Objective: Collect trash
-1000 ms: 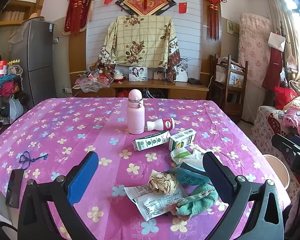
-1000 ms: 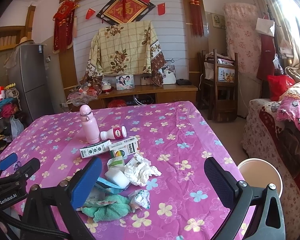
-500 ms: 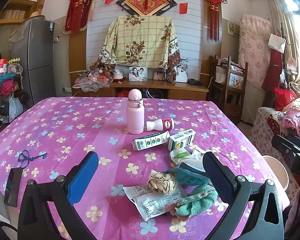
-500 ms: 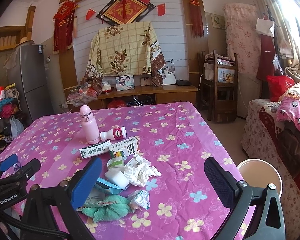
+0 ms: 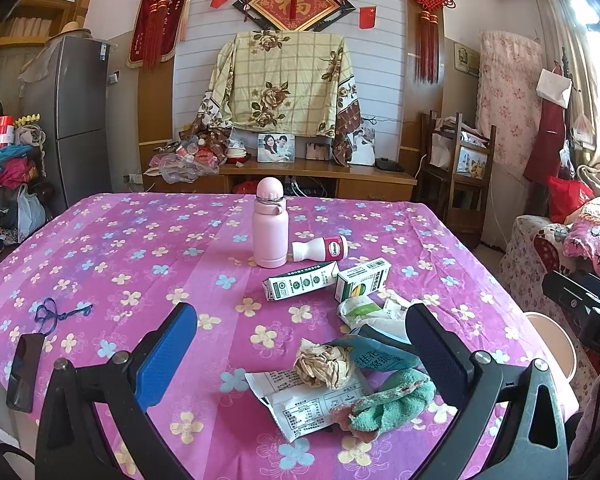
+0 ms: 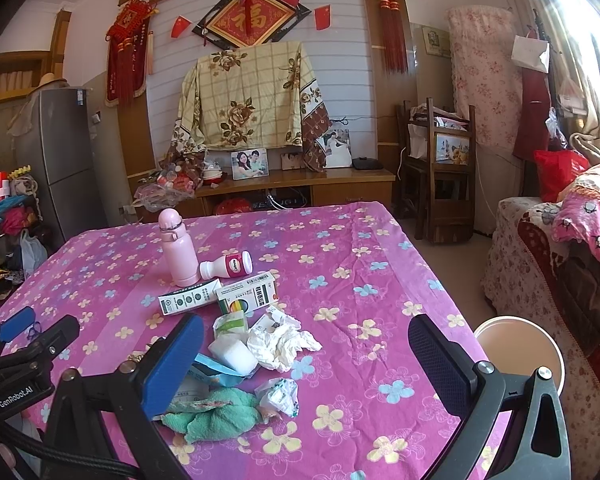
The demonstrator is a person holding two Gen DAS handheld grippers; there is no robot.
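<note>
From the left wrist we see our left gripper [image 5: 300, 344] hanging above the near part of the table [image 5: 100, 240], its fingers [image 5: 168, 356] spread wide and holding nothing. Taking the pink flask [image 5: 271, 224] as our landmark, upright near the table's middle: a small white bottle [image 5: 320, 250] lies on its side just right of it, two cartons [image 5: 300, 282] lie just in front of that, and the trash heap sits nearer us still, a paper ball [image 5: 324, 366], a printed wrapper [image 5: 304, 404], a teal packet [image 5: 380, 356] and a teal cloth [image 5: 388, 400] (the cloth closest to the camera). Well left of the flask, by the table edge, lie a blue cord [image 5: 56, 314] and a dark phone [image 5: 22, 372]. From the right wrist our right gripper [image 6: 306, 360] also stands wide apart and empty, over the table's near right part. Here the flask [image 6: 178, 248] is at the left, with crumpled tissue [image 6: 280, 340], a white block [image 6: 232, 354], a small foil wad [image 6: 280, 396] and the cloth [image 6: 212, 412] in front of it, all resting on the tablecloth. A round bin [image 6: 518, 346] stands on the floor, far right of the flask, beyond the table edge.
</note>
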